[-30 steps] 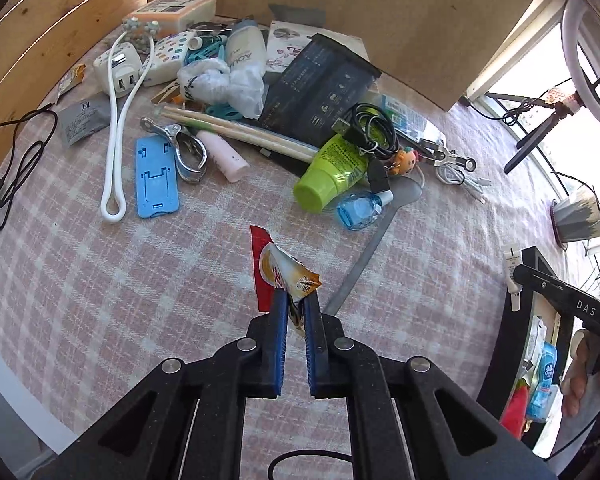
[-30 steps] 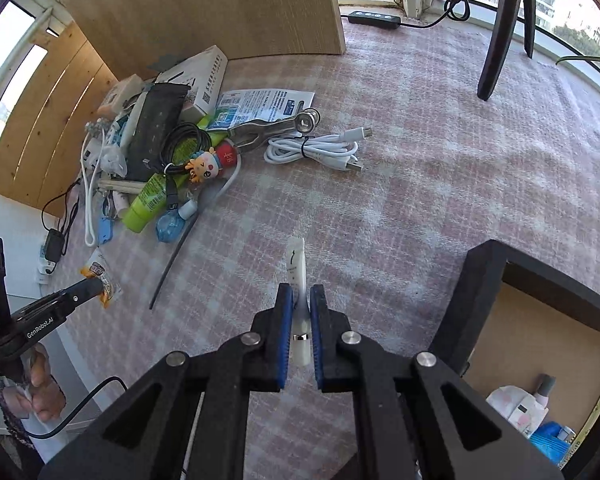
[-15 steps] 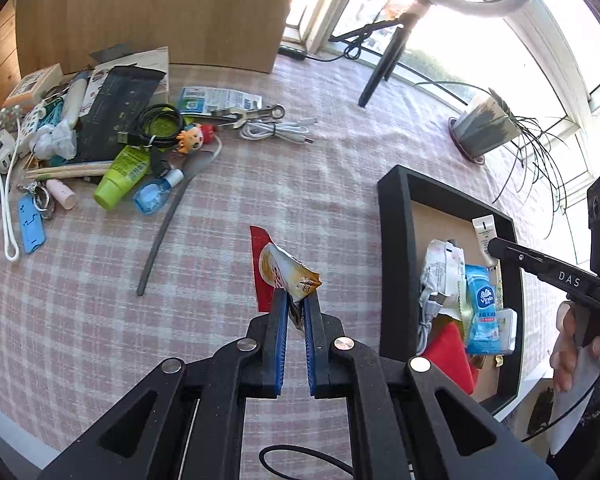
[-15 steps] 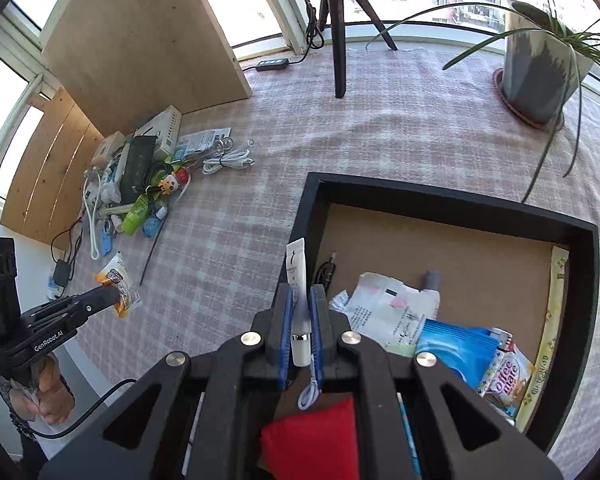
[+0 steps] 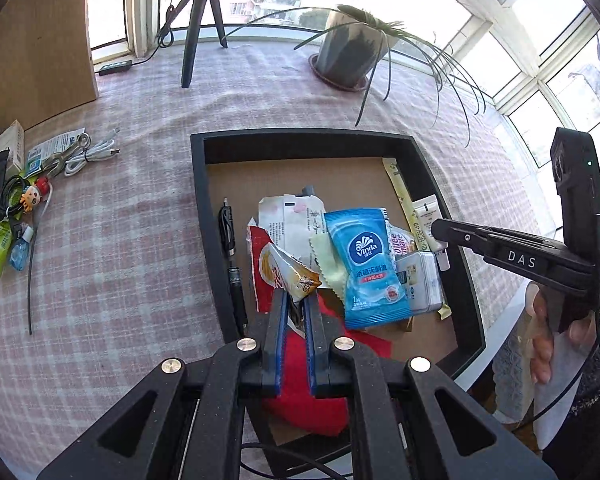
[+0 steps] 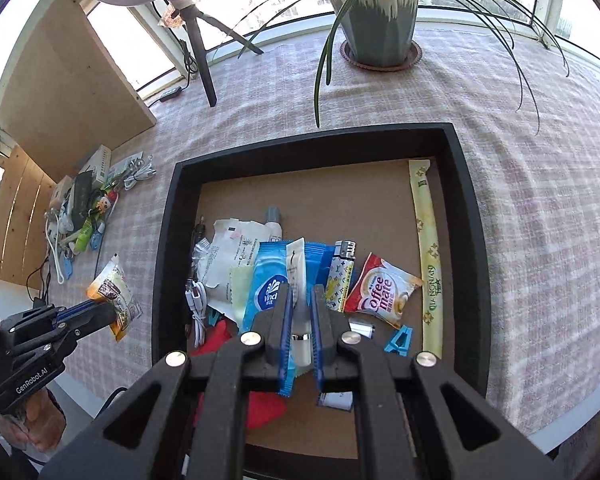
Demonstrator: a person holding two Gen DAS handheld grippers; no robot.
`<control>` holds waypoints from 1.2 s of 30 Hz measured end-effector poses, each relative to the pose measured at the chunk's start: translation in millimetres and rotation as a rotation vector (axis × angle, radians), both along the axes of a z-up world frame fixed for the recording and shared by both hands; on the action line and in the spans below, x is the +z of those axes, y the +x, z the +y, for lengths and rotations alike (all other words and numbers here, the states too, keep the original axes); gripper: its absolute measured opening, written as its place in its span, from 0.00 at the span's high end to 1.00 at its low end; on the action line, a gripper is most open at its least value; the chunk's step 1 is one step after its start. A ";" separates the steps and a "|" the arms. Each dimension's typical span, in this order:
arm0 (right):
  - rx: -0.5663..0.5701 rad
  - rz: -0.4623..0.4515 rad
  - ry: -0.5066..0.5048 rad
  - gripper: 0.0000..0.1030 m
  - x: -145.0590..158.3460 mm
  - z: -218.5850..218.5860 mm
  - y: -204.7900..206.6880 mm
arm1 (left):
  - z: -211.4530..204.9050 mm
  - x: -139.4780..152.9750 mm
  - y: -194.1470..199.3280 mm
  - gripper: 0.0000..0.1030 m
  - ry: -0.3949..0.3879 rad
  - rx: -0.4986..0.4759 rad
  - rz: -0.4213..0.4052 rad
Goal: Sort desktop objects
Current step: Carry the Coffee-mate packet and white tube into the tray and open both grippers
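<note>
The left gripper (image 5: 295, 303) pinches a snack packet (image 5: 286, 270). The right gripper (image 6: 300, 300) clamps a white tube (image 6: 298, 276), black tray (image 6: 466, 216) beneath both.

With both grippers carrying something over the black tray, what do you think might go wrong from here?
The left gripper pinches only one end of the snack packet, so it may slip early. In the right wrist view that packet hangs outside the black tray, so a release there might miss. The white tube in the right gripper would land on already piled items and could slide.

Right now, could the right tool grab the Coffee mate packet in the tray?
Probably not yet: the right tool is shut on a white tube. The Coffee mate packet lies uncovered in the tray.
</note>
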State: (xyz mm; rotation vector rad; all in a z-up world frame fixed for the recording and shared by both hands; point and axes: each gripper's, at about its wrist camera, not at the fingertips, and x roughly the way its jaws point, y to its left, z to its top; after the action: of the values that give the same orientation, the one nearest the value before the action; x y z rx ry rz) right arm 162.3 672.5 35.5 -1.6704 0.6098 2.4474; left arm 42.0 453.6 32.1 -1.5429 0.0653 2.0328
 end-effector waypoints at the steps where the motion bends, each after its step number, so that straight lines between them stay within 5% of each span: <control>1: -0.009 0.000 -0.003 0.91 -0.3 3.3 3.0 | 6.6 1.2 3.0 0.93 -0.002 -0.015 0.003; 5: -0.037 -0.001 -0.005 0.90 0.2 12.3 12.0 | 23.8 6.3 10.3 0.92 0.000 -0.045 0.019; 6: -0.034 -0.004 -0.005 0.88 0.3 12.5 12.7 | 26.5 7.7 11.4 0.82 0.000 -0.049 0.026; 7: -0.039 -0.009 -0.001 0.77 0.2 12.6 13.1 | 28.9 9.1 12.7 0.59 -0.009 -0.056 0.034; 9: -0.063 0.001 0.012 0.52 2.0 13.0 15.0 | 29.8 14.9 16.7 0.46 -0.005 -0.060 0.076; 11: -0.071 0.023 0.016 0.43 5.5 12.0 16.0 | 31.1 18.9 19.7 0.46 -0.017 -0.071 0.100; 36: 0.079 0.013 0.012 0.43 7.4 -51.6 -22.5 | -30.8 7.5 -10.9 0.48 -0.024 0.083 0.086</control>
State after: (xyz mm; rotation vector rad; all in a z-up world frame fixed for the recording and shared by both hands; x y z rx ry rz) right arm 139.8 620.9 42.9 -1.7068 0.5404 2.5127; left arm 31.0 422.8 39.6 -1.4949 0.0598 2.1701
